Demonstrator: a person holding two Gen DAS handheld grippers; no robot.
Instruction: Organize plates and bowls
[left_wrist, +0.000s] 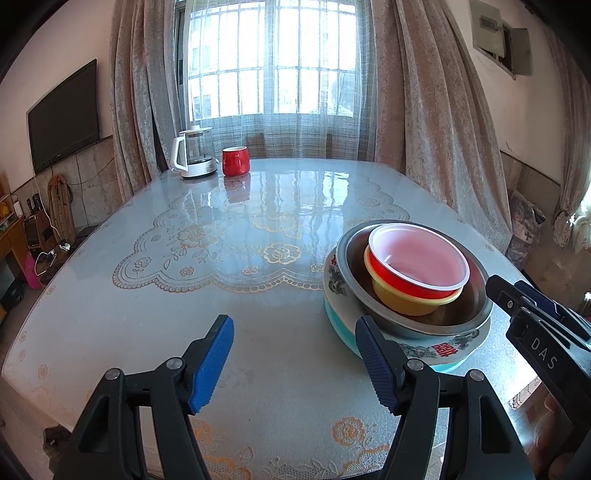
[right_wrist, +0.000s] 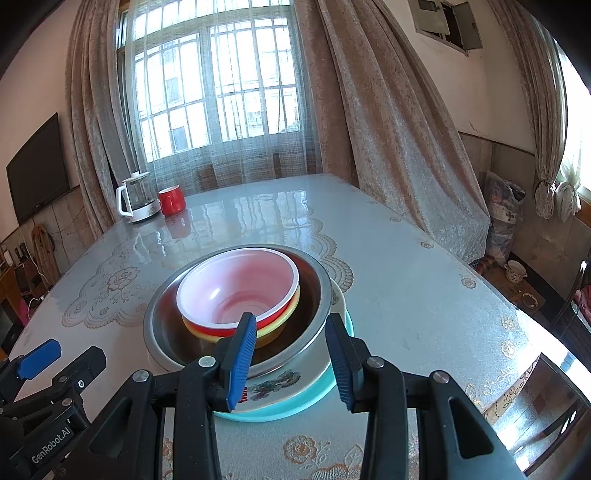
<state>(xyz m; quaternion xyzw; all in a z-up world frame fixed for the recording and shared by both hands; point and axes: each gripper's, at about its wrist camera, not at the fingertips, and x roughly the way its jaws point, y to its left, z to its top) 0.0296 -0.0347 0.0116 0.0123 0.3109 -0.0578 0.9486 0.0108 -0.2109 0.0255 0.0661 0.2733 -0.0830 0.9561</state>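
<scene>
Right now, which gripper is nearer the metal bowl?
Right. The right gripper hangs open over the metal bowl's near rim; the left gripper sits open beside the stack, over bare table.

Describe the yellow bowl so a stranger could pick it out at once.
On the table, find the one stack of dishes on a teal plate. Inside its steel bowl two smaller bowls nest. The yellow bowl is the lower one, its rim peeking out under the red bowl.

My left gripper (left_wrist: 295, 354) points forward and downward with its jaws spread wide and nothing between its blue pads (left_wrist: 212, 363). My right gripper (right_wrist: 291, 356) tilts down alongside it, jaws parted more narrowly, gripping nothing.
</scene>
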